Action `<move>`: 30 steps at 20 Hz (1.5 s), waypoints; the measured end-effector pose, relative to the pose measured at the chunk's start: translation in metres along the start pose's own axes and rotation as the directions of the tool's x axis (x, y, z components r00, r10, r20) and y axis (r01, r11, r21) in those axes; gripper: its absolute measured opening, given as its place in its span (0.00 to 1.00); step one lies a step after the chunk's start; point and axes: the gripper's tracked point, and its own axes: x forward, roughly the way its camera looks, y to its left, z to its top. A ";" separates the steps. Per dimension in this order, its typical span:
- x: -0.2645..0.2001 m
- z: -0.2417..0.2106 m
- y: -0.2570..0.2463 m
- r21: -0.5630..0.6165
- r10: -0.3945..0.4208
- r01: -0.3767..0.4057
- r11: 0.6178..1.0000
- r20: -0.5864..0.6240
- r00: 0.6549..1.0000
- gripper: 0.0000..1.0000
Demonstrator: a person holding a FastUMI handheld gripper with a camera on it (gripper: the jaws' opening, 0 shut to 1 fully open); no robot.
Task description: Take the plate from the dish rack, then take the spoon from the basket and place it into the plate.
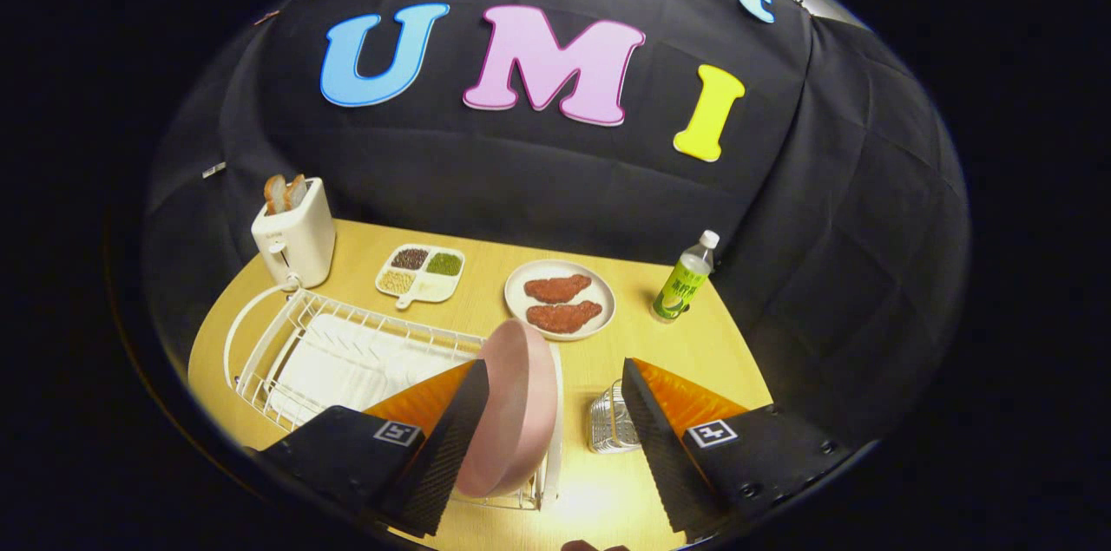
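A pink plate (514, 412) stands on its edge at the right end of the white wire dish rack (295, 343). My gripper (555, 367) is open, its jaws wide apart. The plate sits between the fingers, right against the left finger (451, 438), and I cannot tell whether they touch. The right finger (651, 429) is well clear of the plate. A small silver wire basket (608, 425) stands on the table just inside the right finger; what lies in it is too small to make out.
Beyond the rack a white toaster (293, 234) holds bread slices. A divided dish of grains (421, 273), a white plate with two pieces of meat (560, 299) and a green bottle (686, 278) line the back of the wooden table (694, 351).
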 end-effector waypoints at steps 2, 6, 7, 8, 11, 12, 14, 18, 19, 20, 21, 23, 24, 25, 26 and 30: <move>0.013 -0.011 0.003 0.042 -0.004 0.007 0.999 -0.057 0.998 0.84; 0.026 -0.022 0.003 0.118 -0.017 0.030 0.992 -0.116 0.993 0.68; 0.027 -0.023 0.006 0.128 -0.011 0.026 0.991 -0.121 0.993 0.59; 0.028 -0.025 0.010 0.131 -0.003 0.020 0.991 -0.131 0.991 0.55; 0.028 -0.028 0.012 0.121 -0.016 0.036 0.992 -0.162 0.987 0.29; 0.028 -0.029 0.013 0.122 -0.027 0.048 0.991 -0.168 0.985 0.29; 0.028 -0.029 0.016 0.106 -0.044 0.062 0.992 -0.170 0.984 0.26; 0.026 -0.023 0.023 0.031 -0.037 0.042 0.999 -0.156 0.987 0.25; 0.025 -0.021 0.023 0.039 -0.037 0.044 0.998 -0.154 0.987 0.25; 0.026 -0.017 0.019 0.040 -0.046 0.053 0.998 -0.148 0.988 0.25; 0.024 -0.014 0.013 0.025 -0.062 0.066 0.997 -0.141 0.988 0.25; 0.024 -0.010 0.005 0.014 -0.077 0.080 0.997 -0.129 0.989 0.23; 0.023 -0.011 0.002 0.021 -0.077 0.080 0.997 -0.132 0.988 0.23; 0.022 -0.013 0.001 0.033 -0.075 0.080 0.996 -0.142 0.987 0.23; 0.022 -0.014 0.001 0.044 -0.067 0.074 0.996 -0.148 0.987 0.23; 0.023 -0.017 -0.002 0.065 -0.050 0.062 0.996 -0.176 0.983 0.23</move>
